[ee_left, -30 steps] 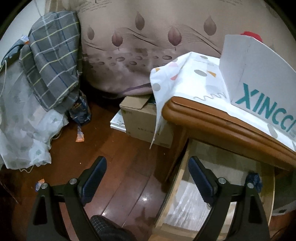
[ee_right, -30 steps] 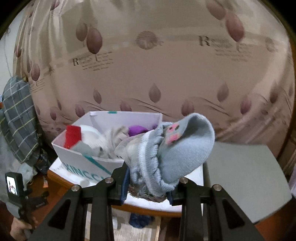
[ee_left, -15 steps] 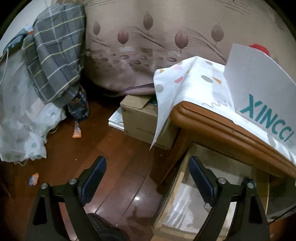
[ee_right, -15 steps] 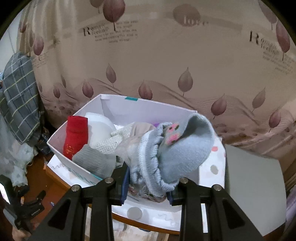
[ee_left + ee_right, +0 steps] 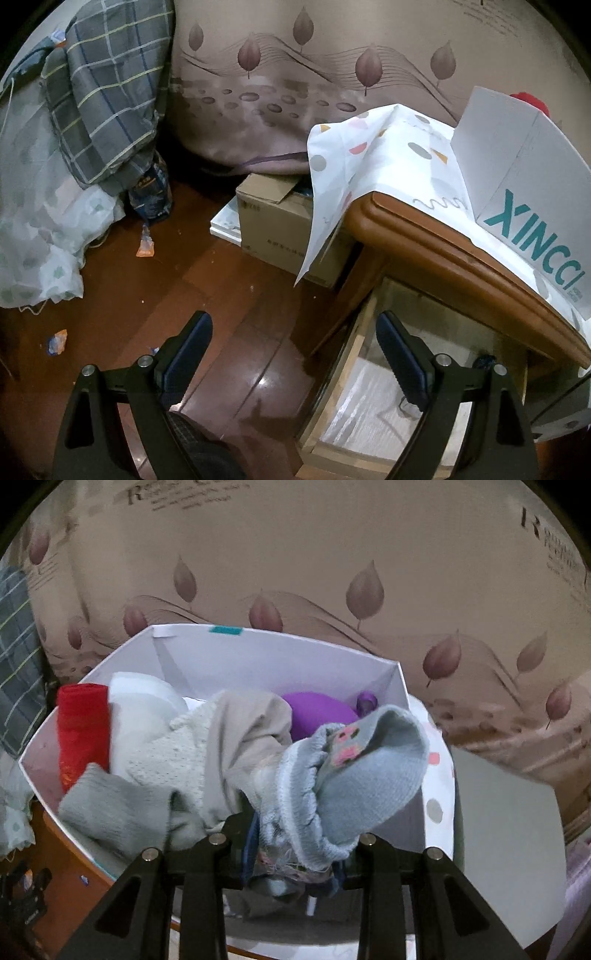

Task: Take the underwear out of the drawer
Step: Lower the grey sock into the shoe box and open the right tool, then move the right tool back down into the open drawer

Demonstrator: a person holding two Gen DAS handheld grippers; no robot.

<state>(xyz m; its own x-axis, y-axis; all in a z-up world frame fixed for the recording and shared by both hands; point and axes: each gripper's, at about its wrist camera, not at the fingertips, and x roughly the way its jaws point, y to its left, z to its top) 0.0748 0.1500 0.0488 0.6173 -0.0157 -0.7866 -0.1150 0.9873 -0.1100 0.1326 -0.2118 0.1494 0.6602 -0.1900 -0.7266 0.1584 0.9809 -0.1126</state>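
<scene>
My right gripper [image 5: 295,853] is shut on a pale blue knit garment [image 5: 354,775] with a pink patch and holds it over the near edge of a white cardboard box [image 5: 258,653]. The box holds several rolled clothes: a red one [image 5: 83,731], grey and cream ones and a purple one [image 5: 317,716]. My left gripper [image 5: 293,350] is open and empty above the wood floor and the left edge of the open drawer [image 5: 388,406]. The drawer's pale liner shows, with a small dark blue item [image 5: 484,360] at its back.
The white box [image 5: 524,192] stands on a wooden cabinet top [image 5: 443,251] covered by a dotted white cloth [image 5: 369,155]. A brown carton [image 5: 280,221] sits on the floor beside the cabinet. Plaid and pale fabrics [image 5: 99,96] hang at left. A leaf-patterned cover [image 5: 295,81] fills the back.
My right gripper has moved forward and down over the white box with the blue garment still in it. The left gripper has tilted slightly and stays open.
</scene>
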